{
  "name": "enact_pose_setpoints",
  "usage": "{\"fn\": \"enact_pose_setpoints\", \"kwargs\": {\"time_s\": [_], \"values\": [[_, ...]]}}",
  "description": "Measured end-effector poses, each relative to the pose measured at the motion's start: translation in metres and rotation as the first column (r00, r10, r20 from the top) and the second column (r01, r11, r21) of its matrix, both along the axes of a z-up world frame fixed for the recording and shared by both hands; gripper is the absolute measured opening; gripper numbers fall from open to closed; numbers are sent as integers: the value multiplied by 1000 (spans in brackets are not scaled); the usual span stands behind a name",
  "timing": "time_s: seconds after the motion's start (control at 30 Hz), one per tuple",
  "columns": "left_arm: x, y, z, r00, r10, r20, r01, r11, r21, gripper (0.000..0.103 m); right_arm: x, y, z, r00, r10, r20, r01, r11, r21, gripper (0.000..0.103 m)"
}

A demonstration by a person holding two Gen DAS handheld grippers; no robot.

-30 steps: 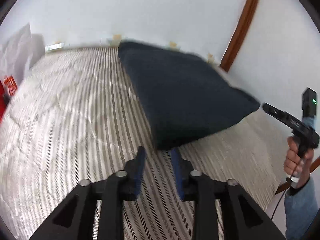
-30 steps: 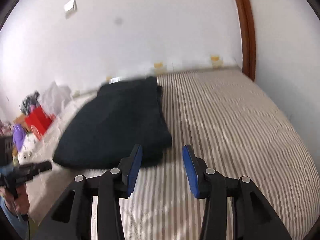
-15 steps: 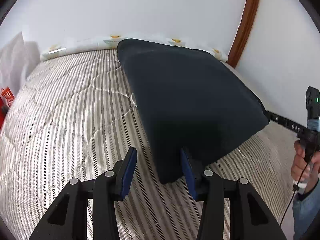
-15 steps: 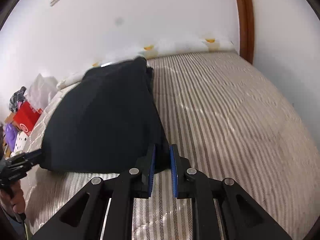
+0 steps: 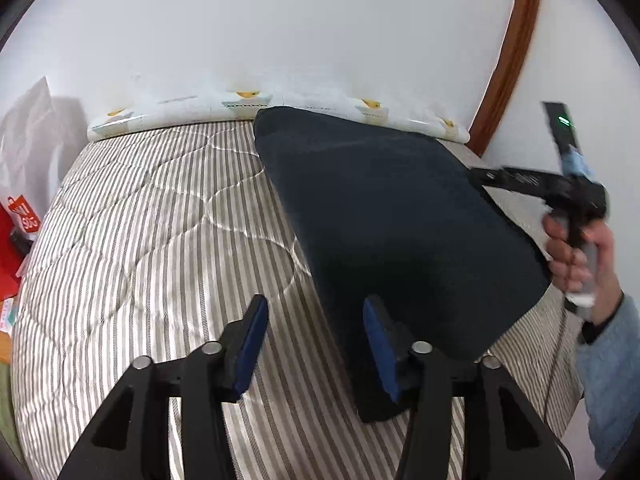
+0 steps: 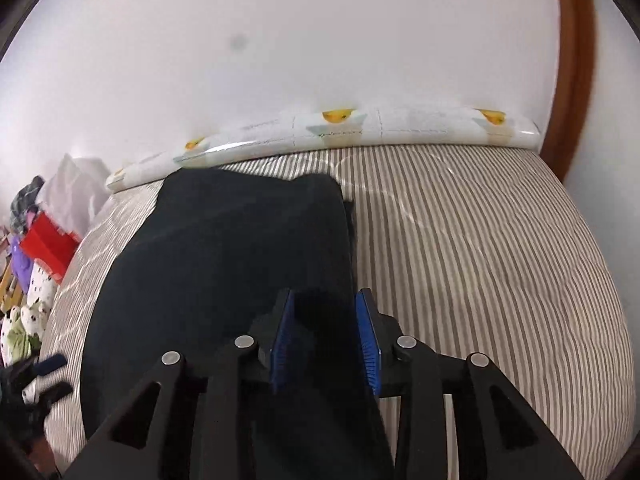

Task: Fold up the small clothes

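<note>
- Jaws of the left hand-held gripper (image 5: 312, 344) were opening, with only the near edge of the dark garment (image 5: 384, 216) by one pad, unpinched.
- Right hand-held gripper (image 6: 326, 336) was opening too, dark cloth bunched between its blue pads.
- The garment lay on the striped bed (image 5: 160, 232).
- A red bag (image 5: 18, 232) at the bedside bore white print, unreadable.

Open striped mattress (image 6: 480, 240) beside dark garment (image 6: 240, 260)

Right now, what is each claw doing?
Left claw: opening, empty beside the dark garment.
Right claw: opening, garment edge between its pads.
</note>
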State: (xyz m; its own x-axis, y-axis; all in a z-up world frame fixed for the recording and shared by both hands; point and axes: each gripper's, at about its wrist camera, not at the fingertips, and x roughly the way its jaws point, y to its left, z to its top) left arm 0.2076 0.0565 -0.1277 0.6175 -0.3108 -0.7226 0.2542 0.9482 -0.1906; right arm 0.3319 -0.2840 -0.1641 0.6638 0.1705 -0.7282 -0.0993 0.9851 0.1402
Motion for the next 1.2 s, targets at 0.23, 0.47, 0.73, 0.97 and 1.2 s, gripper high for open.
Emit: {"fn": "enact_pose_setpoints", "kwargs": {"time_s": [0.23,0.47,0.73,0.97,1.2], "values": [[18,-9,-15,998,-65,-13,65,997,-46,52,79,1,-15,993,-68,-97,80,989,125,31],[23,-9,-19,996,-88,-13,86,992,-89,56,70,-9,-5,999,-29,40,23,989,146,9],[16,-9,-17,996,-85,-11,84,994,-65,56,24,-20,4,1000,-13,19,11,994,111,39],[-5,-12,-27,993,-108,-55,101,989,-107,56,-51,-40,-20,1000,16,-11,-14,989,149,44],[-16,-19,-33,995,-82,-50,78,994,-82,58,-61,-56,-33,998,-4,63,-17,945,326,5]]}}
